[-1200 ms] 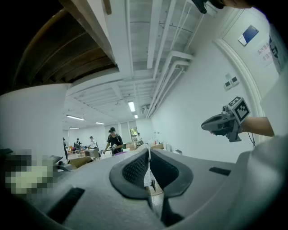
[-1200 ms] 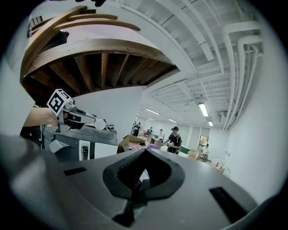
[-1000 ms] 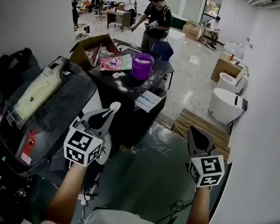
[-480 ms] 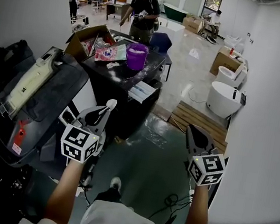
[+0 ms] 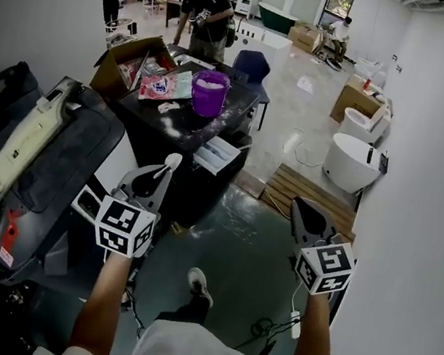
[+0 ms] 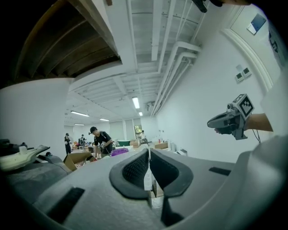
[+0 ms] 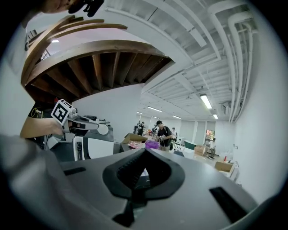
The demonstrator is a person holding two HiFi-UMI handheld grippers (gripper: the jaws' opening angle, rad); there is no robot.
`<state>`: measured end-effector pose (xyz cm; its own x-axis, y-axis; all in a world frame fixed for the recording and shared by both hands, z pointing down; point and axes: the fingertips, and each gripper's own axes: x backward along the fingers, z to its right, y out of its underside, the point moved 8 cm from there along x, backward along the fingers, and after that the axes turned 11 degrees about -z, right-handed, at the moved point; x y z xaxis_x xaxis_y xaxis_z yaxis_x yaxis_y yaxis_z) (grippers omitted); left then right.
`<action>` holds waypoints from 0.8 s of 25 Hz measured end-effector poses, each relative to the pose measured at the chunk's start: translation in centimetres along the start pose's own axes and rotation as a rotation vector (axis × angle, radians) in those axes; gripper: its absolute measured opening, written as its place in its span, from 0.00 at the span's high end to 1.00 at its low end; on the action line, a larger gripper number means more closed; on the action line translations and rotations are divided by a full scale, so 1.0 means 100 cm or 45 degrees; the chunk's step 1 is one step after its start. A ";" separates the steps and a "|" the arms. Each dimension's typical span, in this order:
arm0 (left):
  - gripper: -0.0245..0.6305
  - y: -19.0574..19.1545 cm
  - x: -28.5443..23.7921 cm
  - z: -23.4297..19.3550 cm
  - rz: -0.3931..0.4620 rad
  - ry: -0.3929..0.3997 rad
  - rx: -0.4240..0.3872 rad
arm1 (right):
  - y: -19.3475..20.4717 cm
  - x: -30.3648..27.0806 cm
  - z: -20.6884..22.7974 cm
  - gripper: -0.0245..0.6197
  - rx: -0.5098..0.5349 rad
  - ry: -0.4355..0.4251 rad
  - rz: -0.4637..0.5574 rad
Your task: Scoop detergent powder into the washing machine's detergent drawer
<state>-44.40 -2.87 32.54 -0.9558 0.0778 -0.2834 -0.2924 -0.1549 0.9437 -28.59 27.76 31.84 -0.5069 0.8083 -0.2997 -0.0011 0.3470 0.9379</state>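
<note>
L gripper (image 5: pixel 157 176) clamped on white scoop (image 5: pixel 173 160); R gripper (image 5: pixel 300 207) jaws closed, empty. Both in the air over the floor. Washer (image 5: pixel 74 146) at left, purple bucket (image 5: pixel 209 94) ahead on black table (image 5: pixel 172 124). Vs 0.5 s ago: washer slid left/back in frame, shoe (image 5: pixel 199 283) stepped fwd.

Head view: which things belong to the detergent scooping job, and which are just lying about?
Job: white scoop held in the left gripper; purple bucket; washing machine.
Lying about: cardboard box; wooden pallet; white toilet.
</note>
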 end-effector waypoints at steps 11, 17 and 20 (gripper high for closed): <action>0.94 -0.029 -0.160 -0.083 0.005 -0.045 0.073 | -0.040 -0.159 0.102 0.95 0.039 -0.034 -0.029; 0.94 -0.041 -0.224 -0.126 -0.017 -0.073 0.061 | -0.058 -0.246 0.134 0.95 0.013 -0.100 -0.003; 0.94 -0.044 -0.246 -0.142 -0.034 -0.075 0.060 | -0.066 -0.281 0.146 0.95 -0.019 -0.142 0.006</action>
<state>-20.01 -18.12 32.89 -0.9438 0.1396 -0.2997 -0.3151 -0.1055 0.9432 -1.78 9.67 31.49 -0.4080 0.8581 -0.3119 -0.0125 0.3363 0.9417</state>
